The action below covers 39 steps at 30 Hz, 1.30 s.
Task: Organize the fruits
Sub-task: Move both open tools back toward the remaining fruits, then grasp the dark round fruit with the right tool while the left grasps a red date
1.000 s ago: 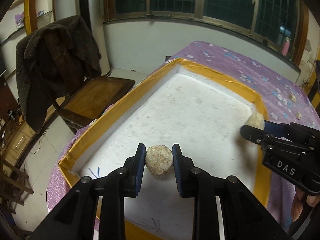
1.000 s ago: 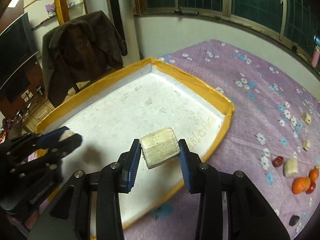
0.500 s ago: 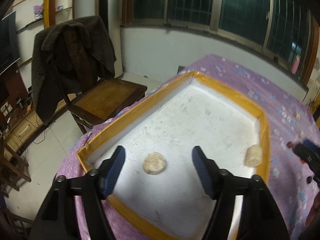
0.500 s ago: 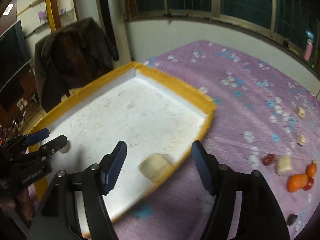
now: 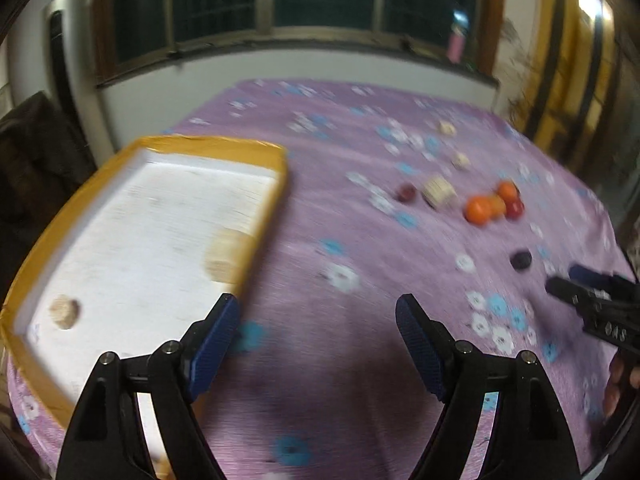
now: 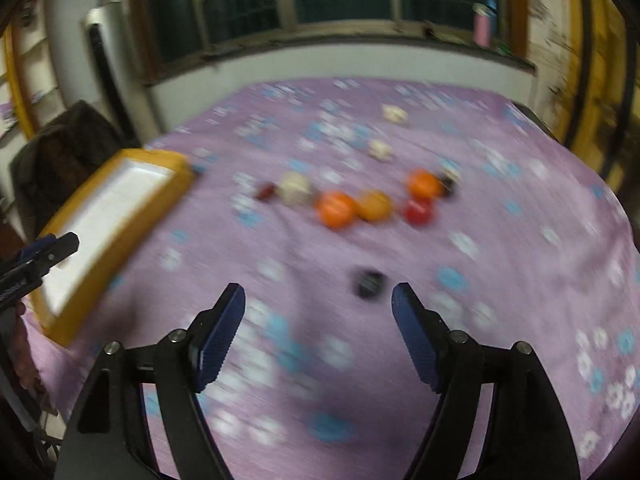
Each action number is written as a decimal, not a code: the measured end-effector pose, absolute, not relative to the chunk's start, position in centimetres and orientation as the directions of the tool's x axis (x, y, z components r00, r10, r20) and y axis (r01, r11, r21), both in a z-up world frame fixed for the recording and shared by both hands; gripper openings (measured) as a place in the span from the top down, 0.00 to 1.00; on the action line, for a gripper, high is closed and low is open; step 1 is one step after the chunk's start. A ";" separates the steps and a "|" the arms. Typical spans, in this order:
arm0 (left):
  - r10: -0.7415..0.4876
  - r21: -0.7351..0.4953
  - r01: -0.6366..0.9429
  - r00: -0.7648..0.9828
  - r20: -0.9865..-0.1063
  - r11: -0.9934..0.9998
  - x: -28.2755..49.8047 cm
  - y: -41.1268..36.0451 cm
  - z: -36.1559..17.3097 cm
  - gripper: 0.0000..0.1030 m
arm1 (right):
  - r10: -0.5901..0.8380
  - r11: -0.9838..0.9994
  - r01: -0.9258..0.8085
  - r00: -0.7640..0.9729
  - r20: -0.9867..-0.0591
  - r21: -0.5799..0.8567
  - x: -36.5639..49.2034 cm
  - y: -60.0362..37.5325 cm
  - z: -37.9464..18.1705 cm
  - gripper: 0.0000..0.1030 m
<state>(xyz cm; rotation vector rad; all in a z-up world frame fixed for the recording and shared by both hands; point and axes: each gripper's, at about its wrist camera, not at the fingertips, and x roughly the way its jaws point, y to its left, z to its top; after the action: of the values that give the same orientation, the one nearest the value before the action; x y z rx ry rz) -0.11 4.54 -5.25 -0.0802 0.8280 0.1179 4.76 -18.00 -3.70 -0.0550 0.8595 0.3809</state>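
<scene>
A white tray with a yellow rim [image 5: 276, 184] lies at the left on the purple flowered cloth; it also shows in the right wrist view [image 6: 160, 192]. In it lie a round pale piece [image 5: 64, 311] and a pale block [image 5: 224, 256]. My left gripper [image 5: 318, 320] is open and empty over the cloth just right of the tray. My right gripper [image 6: 318, 308] is open and empty over the cloth; a small dark fruit [image 6: 370, 282] lies just beyond its right finger. Orange and red fruits [image 6: 336, 208] and pale pieces [image 6: 296, 188] lie scattered farther off.
The right gripper shows at the right edge of the left wrist view [image 5: 592, 300]. The left gripper shows at the left edge of the right wrist view [image 6: 36, 256]. A chair with a dark jacket [image 6: 68, 148] stands left of the table. A wall and windows are behind.
Both grippers let go of their pale pieces in the tray, opened wide, and swung right over the cloth toward the scattered fruits. Both views are motion-blurred now.
</scene>
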 end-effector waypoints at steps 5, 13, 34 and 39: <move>0.064 -0.008 -0.106 0.654 -0.753 0.994 0.7 3.3 -6.0 0.22 | 0.260 0.946 -0.314 0.573 -0.777 0.085 5.7 -19.8 -5.2 0.48; 0.069 0.002 -0.102 0.661 -0.747 0.995 3.6 2.5 -5.4 0.22 | 0.238 0.939 -0.339 0.533 -0.812 0.053 9.1 -17.6 -6.9 0.65; 0.059 0.063 -0.016 0.616 -0.786 0.998 16.9 -1.3 -8.8 0.46 | 0.393 0.905 -0.368 0.538 -0.746 0.212 9.6 -18.9 -6.6 0.77; 0.042 0.099 0.053 0.640 -0.767 0.994 16.4 -2.6 -8.8 0.78 | 0.411 0.899 -0.374 0.542 -0.733 0.227 9.5 -19.0 -6.4 0.77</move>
<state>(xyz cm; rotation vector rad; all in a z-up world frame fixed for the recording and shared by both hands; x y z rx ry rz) 16.37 -2.59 -8.82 0.1164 0.8763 -0.0061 9.47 -19.04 -6.35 0.0448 0.8822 0.4663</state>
